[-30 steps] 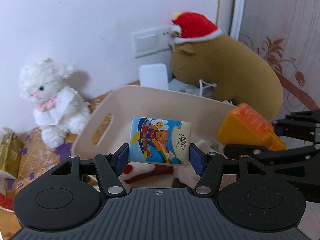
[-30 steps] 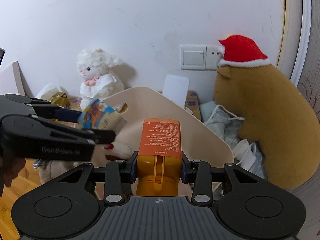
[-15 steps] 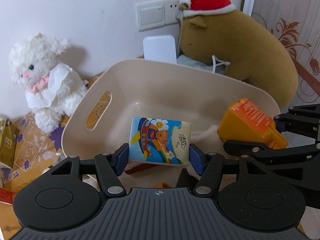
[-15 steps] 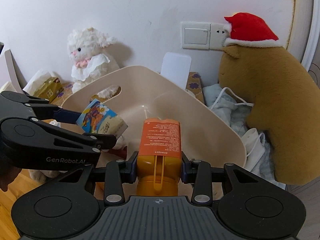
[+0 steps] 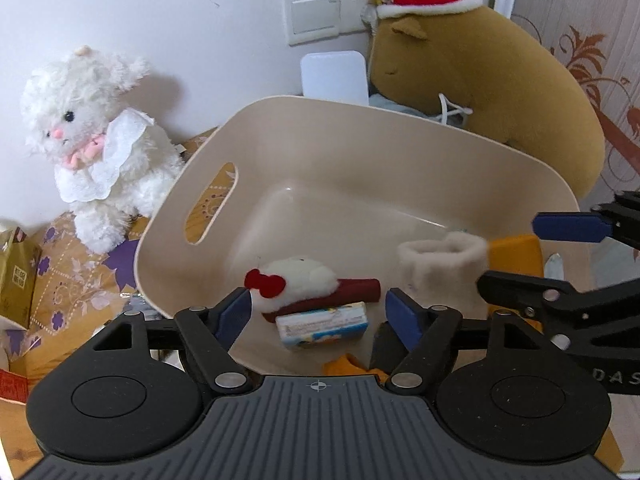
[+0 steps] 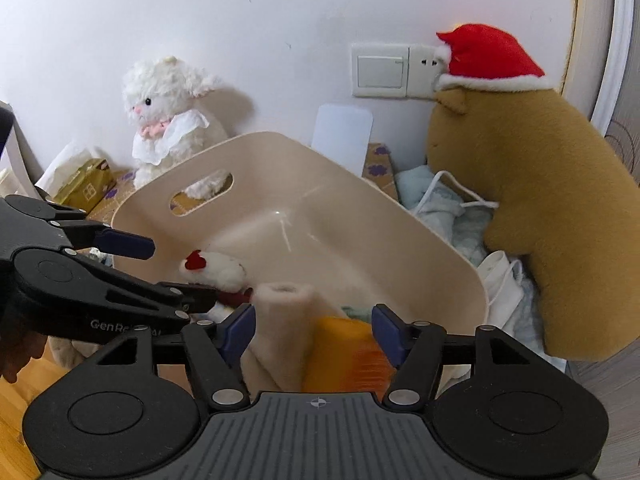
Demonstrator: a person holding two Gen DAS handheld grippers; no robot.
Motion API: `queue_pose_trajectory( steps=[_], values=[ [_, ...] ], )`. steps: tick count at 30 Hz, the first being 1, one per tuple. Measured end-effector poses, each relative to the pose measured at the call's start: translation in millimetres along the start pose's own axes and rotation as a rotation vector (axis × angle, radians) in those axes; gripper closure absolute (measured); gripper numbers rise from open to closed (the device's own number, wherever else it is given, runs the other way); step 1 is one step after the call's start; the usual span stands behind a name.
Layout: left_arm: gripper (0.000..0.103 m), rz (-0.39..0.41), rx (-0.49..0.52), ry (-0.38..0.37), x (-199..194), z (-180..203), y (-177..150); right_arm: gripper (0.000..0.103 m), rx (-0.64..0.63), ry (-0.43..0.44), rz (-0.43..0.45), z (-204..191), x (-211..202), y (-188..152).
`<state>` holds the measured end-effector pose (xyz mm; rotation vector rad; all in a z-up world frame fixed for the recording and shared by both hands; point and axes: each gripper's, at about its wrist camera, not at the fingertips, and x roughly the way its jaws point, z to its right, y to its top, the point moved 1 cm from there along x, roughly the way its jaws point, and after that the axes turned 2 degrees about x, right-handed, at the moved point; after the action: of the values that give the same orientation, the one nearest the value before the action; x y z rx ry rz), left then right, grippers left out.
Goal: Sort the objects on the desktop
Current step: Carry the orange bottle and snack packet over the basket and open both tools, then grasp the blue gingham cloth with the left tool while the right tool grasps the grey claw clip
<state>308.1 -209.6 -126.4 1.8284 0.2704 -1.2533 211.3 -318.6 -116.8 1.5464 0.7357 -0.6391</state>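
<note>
Now both of my grippers have let go. My left gripper (image 5: pixel 318 314) has just been opening, and its blue pads (image 5: pixel 234 312) stand wide with nothing pressed between them. A second ago it squeezed the tissue pack (image 5: pixel 322 326). That pack has dropped and now lies in the bin (image 5: pixel 400 128), just below and ahead of the left fingers, under the small white toy (image 5: pixel 298 280) with the red bow.

My right gripper (image 6: pixel 314 330) has just been opening too. A second ago it pinched the orange bottle (image 6: pixel 346 354) tight. Now the bottle sits between the pads but lower, blurry, and the pads do not press it. It is in the bin, right beside a fuzzy cream sock (image 6: pixel 282 320) on its left.

Both grippers point down into the bin, side by side. Behind the bin, far from my fingers, sit the white bunny (image 5: pixel 94 148) on the left and the brown plush (image 6: pixel 532 208) with a red hat on the right.
</note>
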Motion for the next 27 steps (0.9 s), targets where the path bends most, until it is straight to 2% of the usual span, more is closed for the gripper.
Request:
queue_pose_trajectory(
  steps=[4, 9, 13, 14, 19, 22, 27],
  values=[
    [0.027, 0.032, -0.022, 0.005, -11, -8, -3, 0.027, -0.015, -0.022, 0.022, -6, -10, -1],
    [0.026, 0.082, -0.046, 0.004, -31, -24, -9, 0.023, -0.024, -0.034, 0.055, -20, -23, -2],
    [0.023, 0.127, -0.07, 0.025, -50, -43, -17, 0.008, -0.048, -0.045, 0.094, -39, -32, -1],
    [0.023, 0.133, -0.077, 0.03, -55, -48, -20, 0.007, -0.055, -0.042, 0.106, -43, -34, -1],
    [0.022, 0.125, -0.099, 0.058, -70, -80, -42, 0.0, -0.106, -0.009, 0.138, -75, -40, 3],
    [0.022, 0.125, -0.105, 0.087, -77, -99, -60, 0.0, -0.138, 0.008, 0.14, -92, -39, 2],
    [0.022, 0.071, -0.153, 0.111, -80, -130, -90, 0.0, -0.173, 0.04, 0.133, -120, -37, -3]
  ],
)
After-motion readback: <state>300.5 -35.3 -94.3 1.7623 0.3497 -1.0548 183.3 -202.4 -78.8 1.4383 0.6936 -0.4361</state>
